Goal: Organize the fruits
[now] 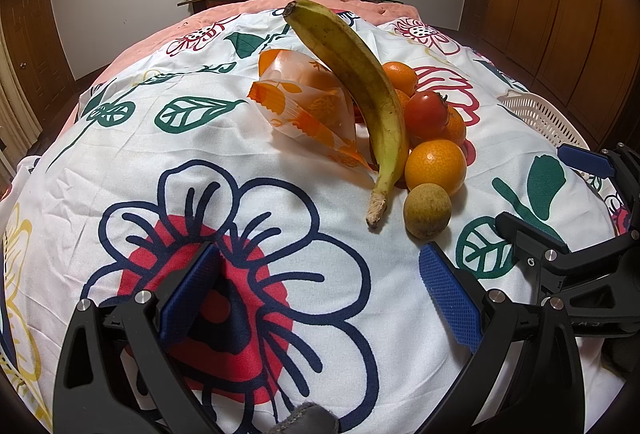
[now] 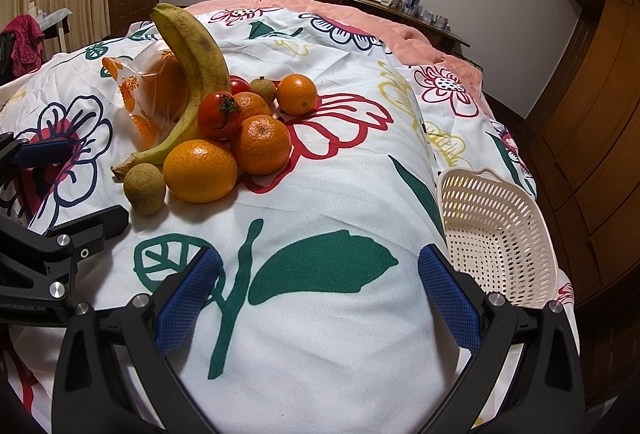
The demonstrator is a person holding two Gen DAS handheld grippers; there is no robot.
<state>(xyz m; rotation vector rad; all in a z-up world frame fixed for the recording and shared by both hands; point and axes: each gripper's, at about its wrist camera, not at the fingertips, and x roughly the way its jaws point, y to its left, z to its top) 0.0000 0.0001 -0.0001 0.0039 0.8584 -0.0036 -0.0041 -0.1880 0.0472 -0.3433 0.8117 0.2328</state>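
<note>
1. My left tool [image 1: 320, 274] and right tool [image 2: 320, 274] both gape wide, holding nothing.
2. The fruit pile [image 2: 224, 129] lies far-left of my right tool.
3. The basket [image 2: 500, 230] sits right.

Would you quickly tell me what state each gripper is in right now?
Left gripper: open, holding nothing, above the floral cloth.
Right gripper: open, holding nothing, with the basket to its right.

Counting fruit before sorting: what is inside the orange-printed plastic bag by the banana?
Through the bag an orange-coloured round shape shows, probably one orange fruit. The print and the banana leaning across it hide the rest, so whether more lies inside cannot be told.
</note>
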